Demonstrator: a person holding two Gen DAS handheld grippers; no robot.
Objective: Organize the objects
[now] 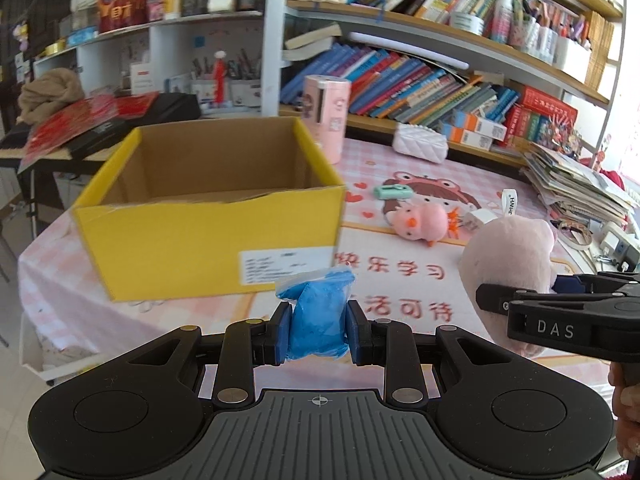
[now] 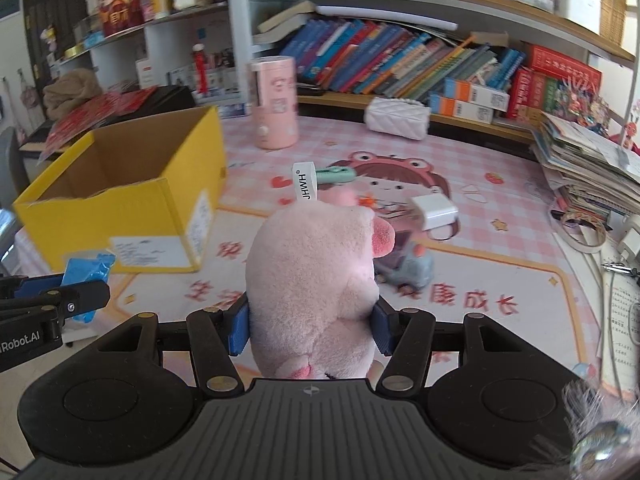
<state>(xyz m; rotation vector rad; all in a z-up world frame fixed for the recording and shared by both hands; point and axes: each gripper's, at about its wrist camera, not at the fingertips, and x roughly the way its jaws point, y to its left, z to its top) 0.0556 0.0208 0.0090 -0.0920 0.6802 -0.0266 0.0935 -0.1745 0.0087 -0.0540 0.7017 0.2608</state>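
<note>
1. The left hand-held gripper [image 1: 318,330] is squeezing a small blue plastic packet [image 1: 316,316] between its two blue pads, clamped across the packet's middle so the soft, crinkly bag cannot slide out. It is being held above the surface [image 1: 400,280], just in front of the near wall of the yellow cardboard box [image 1: 208,236].

2. The right hand-held gripper [image 2: 312,326] is pinching a pink plush pig [image 2: 316,280] around its body, with the pads sinking into the fur on both sides. A grip at the wide middle is probably keeping the toy from tipping; its white tag [image 2: 305,186] is standing up above it.

3. The box is sitting open-topped at the left of the surface, which makes it the likely place for both carried things.

4. A small pink chick toy [image 1: 422,222], a mint green item [image 1: 393,192], a white charger [image 2: 434,210] and a grey toy car [image 2: 412,270] are lying loose on the pink mat, apparently waiting their turn.

5. Judging from this, the packet is nearer to the box than the pig, so it seems set to go in first.
</note>
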